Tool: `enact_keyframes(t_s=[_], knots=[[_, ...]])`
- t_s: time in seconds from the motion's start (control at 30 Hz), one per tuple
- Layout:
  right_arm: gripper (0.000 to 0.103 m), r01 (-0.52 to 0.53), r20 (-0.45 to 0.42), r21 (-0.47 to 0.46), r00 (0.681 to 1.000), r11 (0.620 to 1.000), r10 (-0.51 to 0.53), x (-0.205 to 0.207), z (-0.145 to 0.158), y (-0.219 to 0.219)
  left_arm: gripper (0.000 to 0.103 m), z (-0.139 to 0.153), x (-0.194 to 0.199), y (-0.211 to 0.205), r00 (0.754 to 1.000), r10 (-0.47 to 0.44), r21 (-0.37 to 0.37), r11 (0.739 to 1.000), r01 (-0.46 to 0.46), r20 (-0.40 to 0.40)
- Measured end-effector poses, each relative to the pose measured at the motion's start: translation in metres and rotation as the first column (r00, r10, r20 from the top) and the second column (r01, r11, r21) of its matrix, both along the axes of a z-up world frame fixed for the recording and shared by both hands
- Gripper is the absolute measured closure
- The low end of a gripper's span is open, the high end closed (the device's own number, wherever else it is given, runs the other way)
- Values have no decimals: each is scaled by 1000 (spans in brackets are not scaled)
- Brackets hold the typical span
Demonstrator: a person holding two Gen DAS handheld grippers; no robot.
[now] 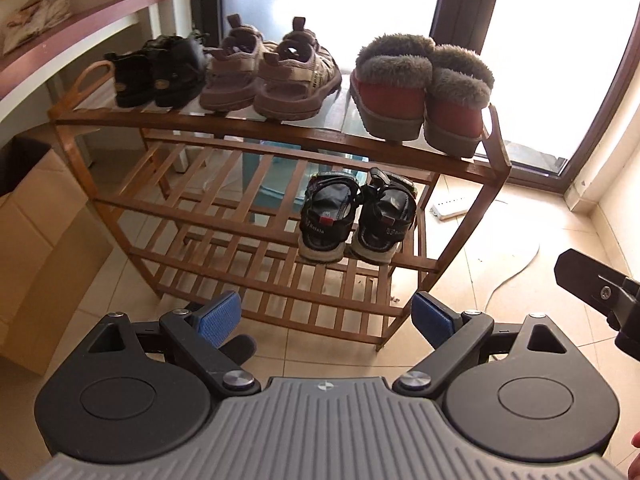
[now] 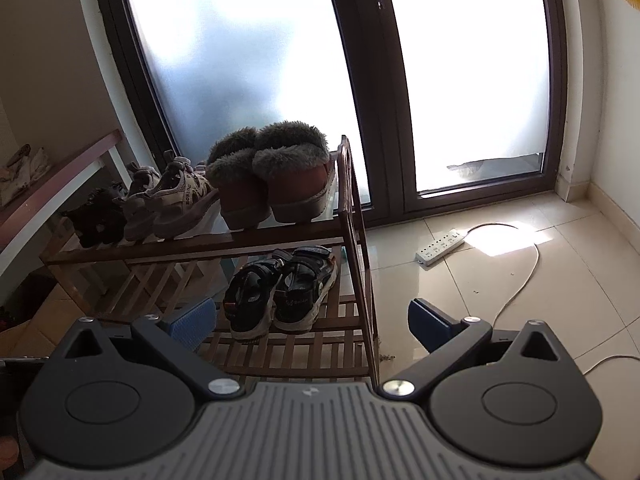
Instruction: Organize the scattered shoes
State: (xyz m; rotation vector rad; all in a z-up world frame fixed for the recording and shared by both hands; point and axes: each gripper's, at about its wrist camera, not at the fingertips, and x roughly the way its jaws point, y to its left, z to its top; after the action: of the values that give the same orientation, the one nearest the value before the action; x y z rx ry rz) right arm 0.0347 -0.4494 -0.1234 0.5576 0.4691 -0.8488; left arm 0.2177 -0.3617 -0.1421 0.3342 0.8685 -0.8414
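A wooden slatted shoe rack (image 1: 280, 136) (image 2: 352, 208) stands before a glass door. Its top shelf carries black sandals (image 1: 160, 68) (image 2: 96, 220), beige sport sandals (image 1: 272, 72) (image 2: 172, 200) and red fur-lined slippers (image 1: 420, 88) (image 2: 272, 176). On the second shelf sits a pair of black sandals (image 1: 356, 216) (image 2: 280, 288), at the right end. My left gripper (image 1: 324, 320) is open and empty, back from the rack and above the floor. Over at the rack's right end my right gripper (image 2: 312, 324) also stands open with nothing between its fingers. Part of the right gripper (image 1: 600, 292) shows at the edge of the left wrist view.
A white power strip (image 2: 440, 246) (image 1: 448, 206) with its cord (image 2: 520, 284) lies on the tiled floor right of the rack. Cardboard boxes (image 1: 40, 240) stand to the left. A dark-red-edged shelf (image 1: 80, 28) runs along the left wall.
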Motion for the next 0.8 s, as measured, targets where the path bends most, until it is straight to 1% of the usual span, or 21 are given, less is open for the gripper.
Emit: enact_keyframes(t_s=[0.13, 0.43, 0.6, 0.8], knots=[[0, -25, -4, 11, 1000, 1000, 25, -6, 13, 5, 10, 11, -10, 10, 1000, 21, 3, 1000, -21, -6], [0, -136, -26, -8, 990, 991, 136, -10, 38, 24, 10, 38, -27, 33, 999, 53, 11, 999, -53, -9], [0, -157, -31, -12, 987, 987, 157, -14, 52, 28, 10, 49, -33, 39, 999, 51, 9, 999, -51, -10], [0, -151, -34, -1, 988, 989, 151, -24, 63, 37, 10, 63, -44, 48, 999, 36, 11, 999, -35, -16]])
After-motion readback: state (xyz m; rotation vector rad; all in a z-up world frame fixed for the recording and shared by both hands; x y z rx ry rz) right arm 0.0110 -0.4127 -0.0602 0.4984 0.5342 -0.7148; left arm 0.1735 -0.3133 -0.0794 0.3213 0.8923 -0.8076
